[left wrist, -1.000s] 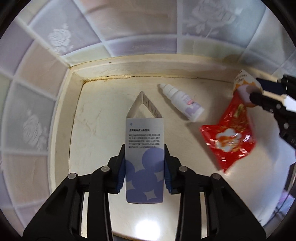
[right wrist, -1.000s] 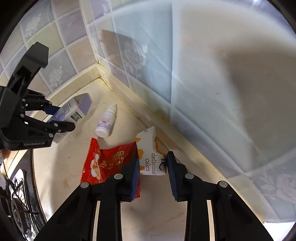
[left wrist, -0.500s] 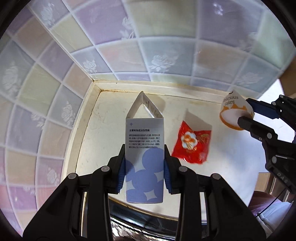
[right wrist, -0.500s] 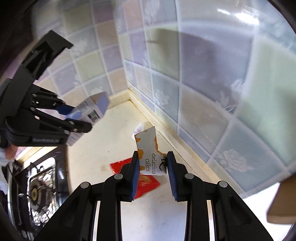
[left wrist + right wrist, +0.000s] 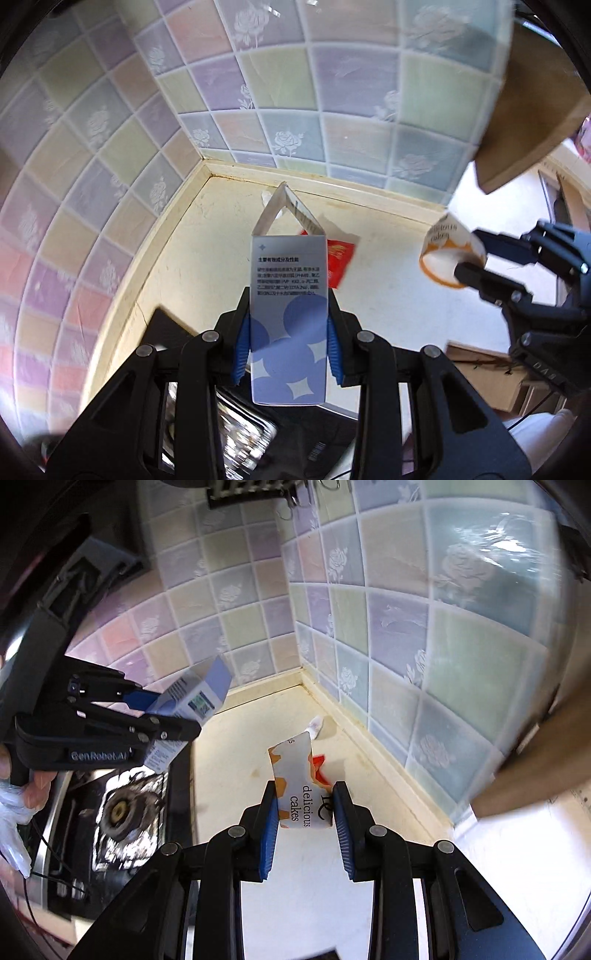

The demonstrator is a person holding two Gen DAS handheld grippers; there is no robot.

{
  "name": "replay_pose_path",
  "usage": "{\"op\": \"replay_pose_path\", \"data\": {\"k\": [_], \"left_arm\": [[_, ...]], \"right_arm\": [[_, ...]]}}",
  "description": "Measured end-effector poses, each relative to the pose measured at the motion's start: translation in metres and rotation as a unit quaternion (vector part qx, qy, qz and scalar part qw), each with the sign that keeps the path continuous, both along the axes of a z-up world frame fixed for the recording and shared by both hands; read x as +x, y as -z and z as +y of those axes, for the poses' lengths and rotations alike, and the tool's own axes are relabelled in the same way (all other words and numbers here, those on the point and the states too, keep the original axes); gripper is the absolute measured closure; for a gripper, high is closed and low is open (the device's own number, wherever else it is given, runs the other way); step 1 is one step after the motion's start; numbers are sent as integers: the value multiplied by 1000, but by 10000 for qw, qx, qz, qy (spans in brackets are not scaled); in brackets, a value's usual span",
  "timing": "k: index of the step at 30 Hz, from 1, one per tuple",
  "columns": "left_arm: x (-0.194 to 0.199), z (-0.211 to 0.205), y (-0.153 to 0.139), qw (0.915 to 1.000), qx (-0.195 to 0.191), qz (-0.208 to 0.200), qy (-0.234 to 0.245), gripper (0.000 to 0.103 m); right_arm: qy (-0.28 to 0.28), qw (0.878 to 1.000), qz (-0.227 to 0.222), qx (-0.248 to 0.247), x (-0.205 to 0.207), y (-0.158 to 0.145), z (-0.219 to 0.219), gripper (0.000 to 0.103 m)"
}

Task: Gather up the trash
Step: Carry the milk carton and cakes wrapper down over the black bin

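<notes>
Left wrist view first: the left tongs (image 5: 288, 350) are clenched on a blue-and-white carton (image 5: 288, 306), its top flap open, held in the air above the desk (image 5: 207, 266). Further right, the right tongs (image 5: 471, 258) grasp a white-and-orange cake wrapper (image 5: 445, 254), also lifted clear. Past the carton, a red snack packet (image 5: 340, 260) lies on the desk toward its back corner, and a small white thing near the corner is mostly hidden by the flap. Two pieces of trash are thus picked up but not yet dropped anywhere; no bin shows in either view, so at least the red packet is left to gather. Right wrist view: the right tongs (image 5: 306, 805) grip the wrapper (image 5: 301, 790) printed "delicious cakes", and the left tongs (image 5: 162, 712), held by a hand (image 5: 33, 779), carry the carton (image 5: 192, 705) over the left edge of the desk (image 5: 236, 746). Just behind the wrapper a bit of the red packet (image 5: 319, 766) peeks out, and a small white bottle (image 5: 316, 725) lies close to the back corner beside the wall. As for the room, the desk is a cream, faintly stained worktop set into a corner of pastel rose-patterned tiles (image 5: 399, 635), with a gas burner (image 5: 118, 812) on a dark stove along its left side and a brown wooden cabinet (image 5: 528, 110) overhead to the right.
</notes>
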State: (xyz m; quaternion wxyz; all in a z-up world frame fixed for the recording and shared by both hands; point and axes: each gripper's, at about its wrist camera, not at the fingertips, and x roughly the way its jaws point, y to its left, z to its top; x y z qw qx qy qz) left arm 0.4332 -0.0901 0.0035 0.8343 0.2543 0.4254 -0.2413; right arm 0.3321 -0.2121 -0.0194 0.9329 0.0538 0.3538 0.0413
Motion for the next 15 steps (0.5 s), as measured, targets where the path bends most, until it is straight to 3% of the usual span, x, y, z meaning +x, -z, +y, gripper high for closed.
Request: {"op": "replay_pose_path", "data": {"k": [7, 15], "left_arm": [[-104, 3, 1, 9978, -415, -165, -489, 72], [-231, 5, 59, 9898, -904, -126, -1098, 72]], "right_arm": [[-363, 9993, 10, 101, -104, 7, -8, 75], [-756, 9964, 280, 252, -209, 45, -15, 75]]}}
